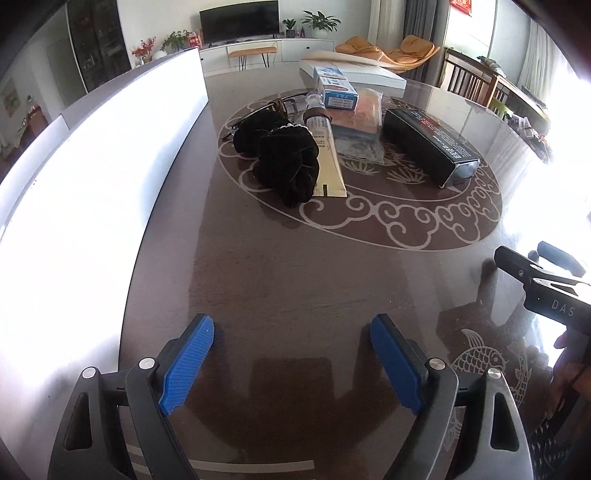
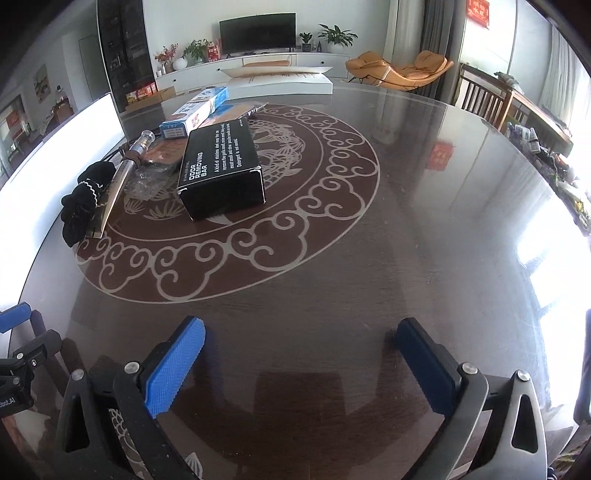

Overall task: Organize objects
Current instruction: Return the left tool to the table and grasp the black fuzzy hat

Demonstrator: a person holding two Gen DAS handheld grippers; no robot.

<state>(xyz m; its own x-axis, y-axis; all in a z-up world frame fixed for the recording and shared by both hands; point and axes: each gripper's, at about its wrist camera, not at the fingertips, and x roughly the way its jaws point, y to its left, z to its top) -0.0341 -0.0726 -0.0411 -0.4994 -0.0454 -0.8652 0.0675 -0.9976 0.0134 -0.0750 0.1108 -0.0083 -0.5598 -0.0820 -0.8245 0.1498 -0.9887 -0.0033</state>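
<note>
Spread wide and holding nothing above a dark, glossy round table [image 2: 369, 258]: left gripper [image 1: 291, 363] and right gripper [image 2: 301, 363], blue pads apart, both low over the near rim and angled toward the centre. Inlaid in the near tabletop, a pale fish motif [image 1: 480, 360]; farther in, a ring of pale cloud scrolls [image 2: 236, 254]. Clustered inside that ring, well apart from either gripper: a black fabric bundle [image 1: 284, 155] touching a cream tube [image 1: 328, 158], a clear plastic packet [image 1: 360, 142] beside it, and a black box [image 2: 221, 166] lettered "ODOR REMOVING BAR" lying flat. Behind these, a blue-and-white carton [image 1: 338, 94] and a flat white box [image 1: 369, 74] at the far edge. Along the left side, an overexposed white panel [image 1: 92, 177]. Beyond the table, a dark television [image 2: 257, 31] on a white cabinet, potted plants, an orange lounge chair [image 2: 402, 70] and a wooden chair.
</note>
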